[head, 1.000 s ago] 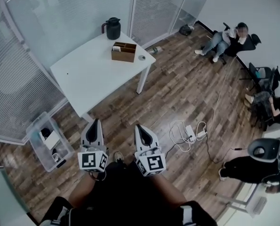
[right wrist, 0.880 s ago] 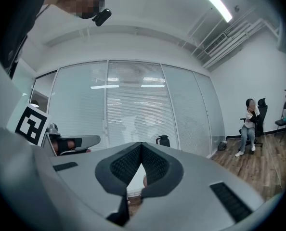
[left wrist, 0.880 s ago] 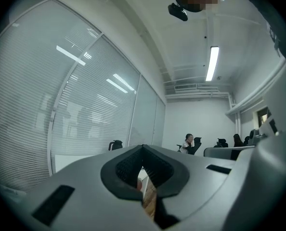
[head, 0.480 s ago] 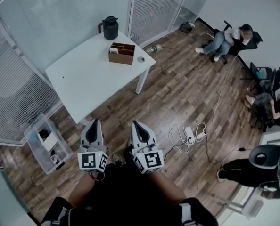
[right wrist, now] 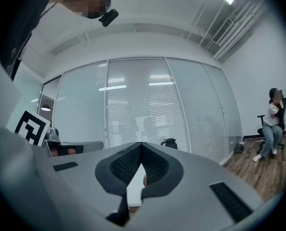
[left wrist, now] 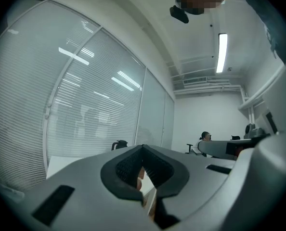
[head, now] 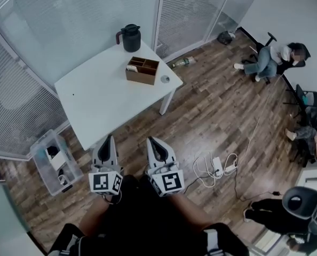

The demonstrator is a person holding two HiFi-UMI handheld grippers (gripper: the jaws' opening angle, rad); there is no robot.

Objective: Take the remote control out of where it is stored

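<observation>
1. Standing short of the white table (head: 102,97), with both tools over the wooden floor: step in hand judged to be the approach. No handling of the task's thing has begun.
2. Remote control: not made out for certain at this range. Judged to lie in the wooden organiser box (head: 143,71), which sits towards the table's far end, near the black jug (head: 131,38) and just beside a small round item (head: 165,79). A pale object (head: 132,67) shows in one compartment of the box; whether it is the remote cannot be told.
3. Left gripper (head: 107,139): jaws together at the tips, nothing between them, touching nothing. Held level and well apart from the box.
4. Right gripper (head: 151,141): jaws likewise closed tip to tip and empty, held level beside the left and equally far from the box.
5. Next move, as judged: close the gap to the table and bring one gripper over the box. Part its jaws before it enters the compartment, then tip it down from level so the pads can take the remote by its long sides.
</observation>
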